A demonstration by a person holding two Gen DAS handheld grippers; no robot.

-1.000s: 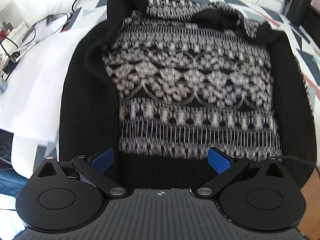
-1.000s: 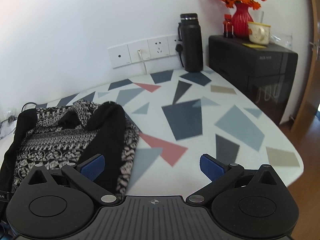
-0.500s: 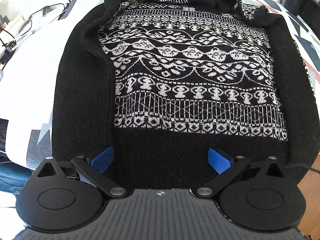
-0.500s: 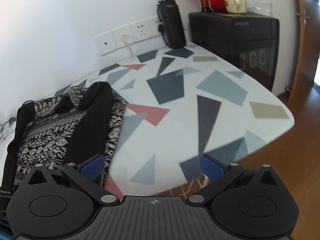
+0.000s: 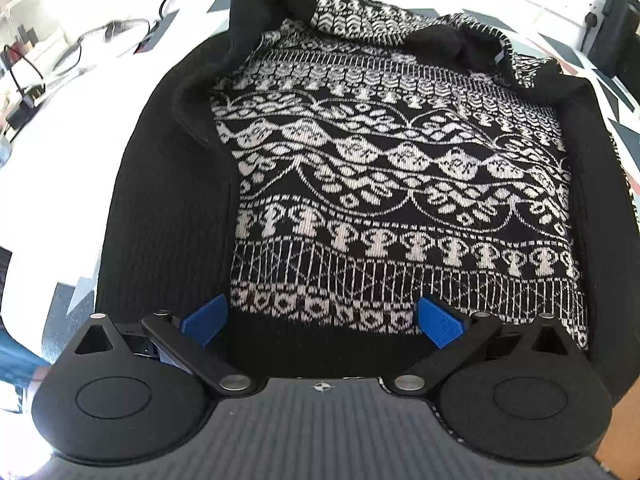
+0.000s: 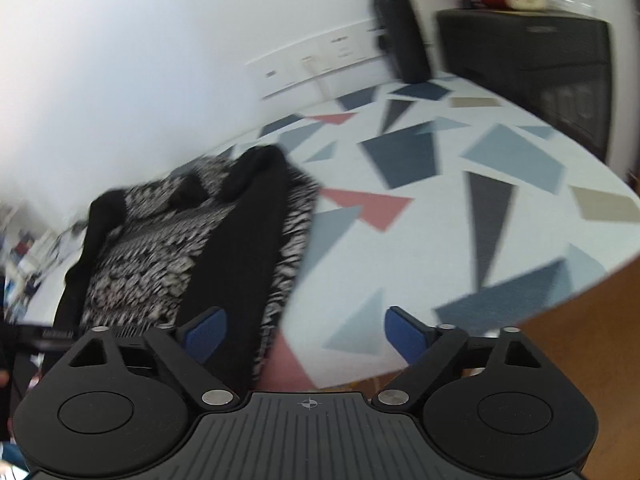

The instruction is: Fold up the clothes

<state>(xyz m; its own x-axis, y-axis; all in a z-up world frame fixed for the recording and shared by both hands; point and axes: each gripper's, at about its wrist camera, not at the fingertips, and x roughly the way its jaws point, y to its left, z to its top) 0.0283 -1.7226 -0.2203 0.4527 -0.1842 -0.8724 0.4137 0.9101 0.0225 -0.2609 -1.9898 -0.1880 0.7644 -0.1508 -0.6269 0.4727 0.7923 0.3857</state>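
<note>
Lying flat on the tabletop (image 6: 500,216), the sweater (image 5: 400,184) runs its long axis straight away from the left gripper (image 5: 322,320), plain black hem nearest and rumpled collar at the far end. Both black sleeves are turned in along its 2 long sides over the patterned panel, so the garment already forms a narrowed strip; whether a cross fold is to come or has been undone cannot be judged.

That left gripper sits directly over the hem band, fingers spread wide with nothing between them, centred on the strip. It is the nearer of the 2 to the hem.

The right gripper (image 6: 306,334) is also spread and empty, off the sweater's right edge, its left finger over the black sleeve and the rest over bare tabletop; this view is blurred.
</note>
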